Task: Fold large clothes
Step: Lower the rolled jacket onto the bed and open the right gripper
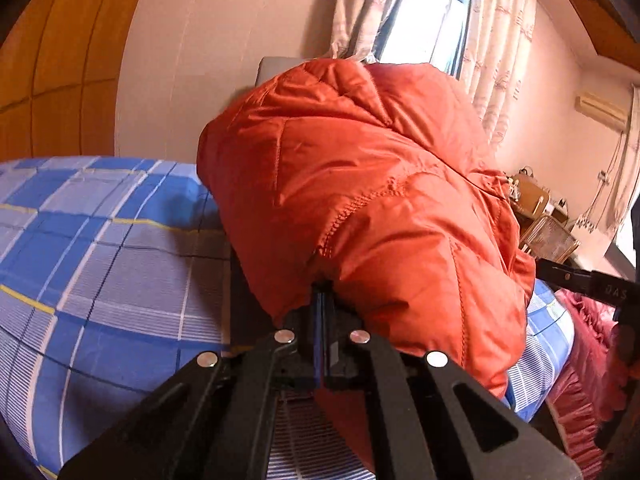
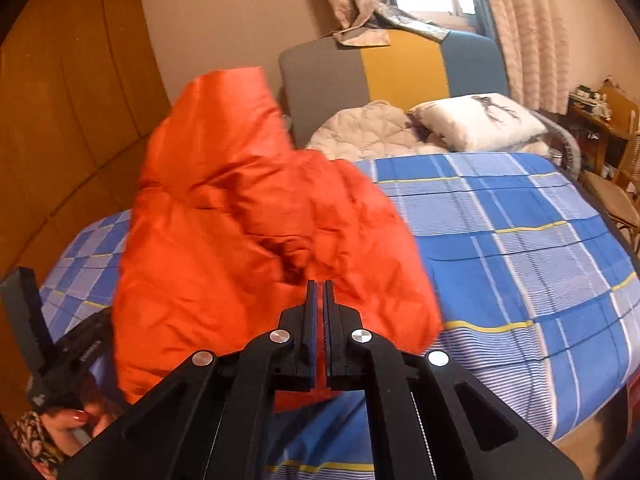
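An orange quilted puffer jacket (image 1: pixel 360 200) hangs lifted above the bed and fills the middle of the left wrist view. My left gripper (image 1: pixel 322 292) is shut on its lower edge. In the right wrist view the jacket (image 2: pixel 224 240) is held up over the left part of the bed, and my right gripper (image 2: pixel 320 288) is shut on another part of its edge. The left gripper's body (image 2: pixel 68 356) and the hand holding it show at the lower left there. The right gripper's body (image 1: pixel 588 284) shows at the right edge of the left wrist view.
The bed has a blue checked sheet (image 2: pixel 520 248). A white pillow (image 2: pixel 476 120) and a beige quilt (image 2: pixel 360 132) lie by the colour-block headboard (image 2: pixel 400 68). A wooden wardrobe (image 2: pixel 60 120) stands left; a shelf and chair (image 2: pixel 604 160) right. A pink ruffled cloth (image 1: pixel 584 360) hangs beside the bed.
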Available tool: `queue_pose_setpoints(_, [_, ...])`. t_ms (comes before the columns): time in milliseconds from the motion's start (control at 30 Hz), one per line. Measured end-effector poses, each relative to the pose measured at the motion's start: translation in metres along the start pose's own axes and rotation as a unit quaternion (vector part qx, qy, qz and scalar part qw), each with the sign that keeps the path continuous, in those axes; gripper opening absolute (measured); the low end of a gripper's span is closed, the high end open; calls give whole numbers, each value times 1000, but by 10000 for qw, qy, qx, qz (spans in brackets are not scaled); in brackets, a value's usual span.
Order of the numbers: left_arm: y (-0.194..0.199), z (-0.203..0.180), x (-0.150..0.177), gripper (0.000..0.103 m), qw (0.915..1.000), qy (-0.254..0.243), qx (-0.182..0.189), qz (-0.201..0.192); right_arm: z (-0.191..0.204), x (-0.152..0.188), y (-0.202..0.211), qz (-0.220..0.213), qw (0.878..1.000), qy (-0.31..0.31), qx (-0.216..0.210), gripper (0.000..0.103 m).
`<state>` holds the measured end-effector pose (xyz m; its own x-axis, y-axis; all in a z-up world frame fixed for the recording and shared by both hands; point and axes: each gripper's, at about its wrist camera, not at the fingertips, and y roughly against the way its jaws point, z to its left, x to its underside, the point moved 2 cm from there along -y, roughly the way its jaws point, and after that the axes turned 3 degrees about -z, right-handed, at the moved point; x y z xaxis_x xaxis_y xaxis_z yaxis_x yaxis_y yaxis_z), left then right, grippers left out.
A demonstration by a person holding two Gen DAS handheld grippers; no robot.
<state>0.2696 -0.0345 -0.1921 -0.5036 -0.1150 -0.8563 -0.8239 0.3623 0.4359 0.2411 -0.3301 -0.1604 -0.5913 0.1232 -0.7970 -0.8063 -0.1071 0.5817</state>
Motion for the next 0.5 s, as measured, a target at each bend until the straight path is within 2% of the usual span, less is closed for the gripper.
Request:
queue_pose_setpoints(100, [1,-2,-1,0,10000,-3,-15,5,2,5,-4,44,9999,58,73,2])
queue_pose_setpoints(133, [0,0,-1,0,10000,-8,-38,4,1,7,-5,63,9999,5,99,6])
queue_pose_setpoints(167, [-1,0,-1,0,10000,-16,-64,3,-1,8,-3,32,9997,-67,221,27])
queue_pose_setpoints(200, [0,-1,-1,0,10000,-26,-95,0,-3,7,0,-46,9996,-88,275,53])
queue_pose_setpoints(233, [1,-2,0,0,9999,-34,-127,8,-2,5,6,-228,9996,-55,172,60])
queue_pose_setpoints(333, [6,-7,1,0,9999,-30,-169,5,6,-7,11,-398,9991,90,108,61])
queue_pose_setpoints(500, [7,-11,-1,0,9998,-39,-210,43,28,-29,-14,-225,9990,361,-128,61])
